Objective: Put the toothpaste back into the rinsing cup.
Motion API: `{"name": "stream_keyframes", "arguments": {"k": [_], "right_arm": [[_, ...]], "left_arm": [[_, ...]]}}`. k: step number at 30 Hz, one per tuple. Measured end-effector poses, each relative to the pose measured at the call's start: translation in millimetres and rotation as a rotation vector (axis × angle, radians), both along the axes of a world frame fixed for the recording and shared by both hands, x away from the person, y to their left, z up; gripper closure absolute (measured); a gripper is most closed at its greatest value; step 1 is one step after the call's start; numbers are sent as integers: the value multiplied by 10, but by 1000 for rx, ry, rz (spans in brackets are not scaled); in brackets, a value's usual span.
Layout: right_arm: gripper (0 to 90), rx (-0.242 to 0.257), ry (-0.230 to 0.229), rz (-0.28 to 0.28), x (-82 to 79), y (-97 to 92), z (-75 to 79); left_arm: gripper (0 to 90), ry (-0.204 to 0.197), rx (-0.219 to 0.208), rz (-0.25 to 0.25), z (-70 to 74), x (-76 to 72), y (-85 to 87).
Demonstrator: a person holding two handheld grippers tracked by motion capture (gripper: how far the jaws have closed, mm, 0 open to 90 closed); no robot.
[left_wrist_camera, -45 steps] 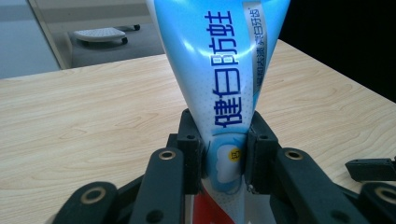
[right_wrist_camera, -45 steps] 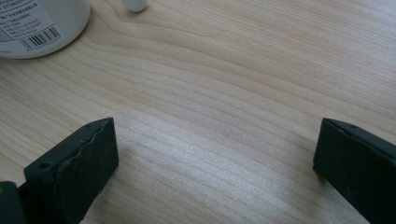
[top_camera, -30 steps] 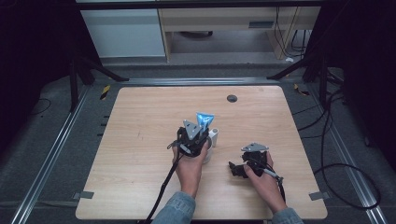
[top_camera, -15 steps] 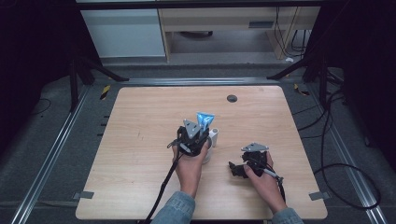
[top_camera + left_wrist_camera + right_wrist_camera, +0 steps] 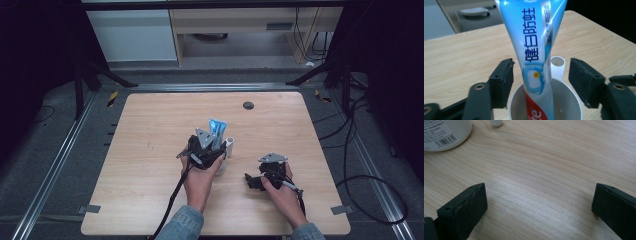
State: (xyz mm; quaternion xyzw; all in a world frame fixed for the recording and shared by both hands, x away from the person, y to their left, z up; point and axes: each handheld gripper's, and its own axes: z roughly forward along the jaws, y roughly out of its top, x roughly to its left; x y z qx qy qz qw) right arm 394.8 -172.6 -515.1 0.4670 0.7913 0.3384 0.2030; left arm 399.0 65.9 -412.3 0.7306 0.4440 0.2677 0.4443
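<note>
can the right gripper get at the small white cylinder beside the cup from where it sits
Probably yes: the right gripper rests open on bare table, and the white cylinder stands beside the cup, which partly crowds the path.

Wooden table (image 5: 150, 150) on grey floor (image 5: 50, 165); pale cabinets (image 5: 132, 35) behind.

In the high view the wooden surface (image 5: 150, 150) is evenly lit from above while the frame's left and right edges fall into near black; the toothpaste tube (image 5: 536, 37) shows white glare at upper centre; a soft sheen crosses the right gripper view's centre, its black pads slightly blurred.
</note>
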Motion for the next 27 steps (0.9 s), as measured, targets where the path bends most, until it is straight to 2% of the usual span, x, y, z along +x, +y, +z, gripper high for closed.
{"name": "stream_keyframes", "arguments": {"k": [3,8,10,15,20,27], "right_arm": [[3,1,0,1,0,0,0],[3,0,-1,0,2,1,0],[3,1,0,1,1,1,0],[3,2,3,2,-2,1,1],[3,3,3,2,-4,2,1],[3,2,2,3,-3,1,1]], "left_arm": [[298,15,-15,-2,7,-5,24],[211,29,-56,-39,37,-29,51],[156,49,-45,-54,28,-23,21],[95,57,-51,-62,27,-28,-21],[74,63,-56,-50,63,-36,28],[45,107,-49,-97,106,-54,63]]}}
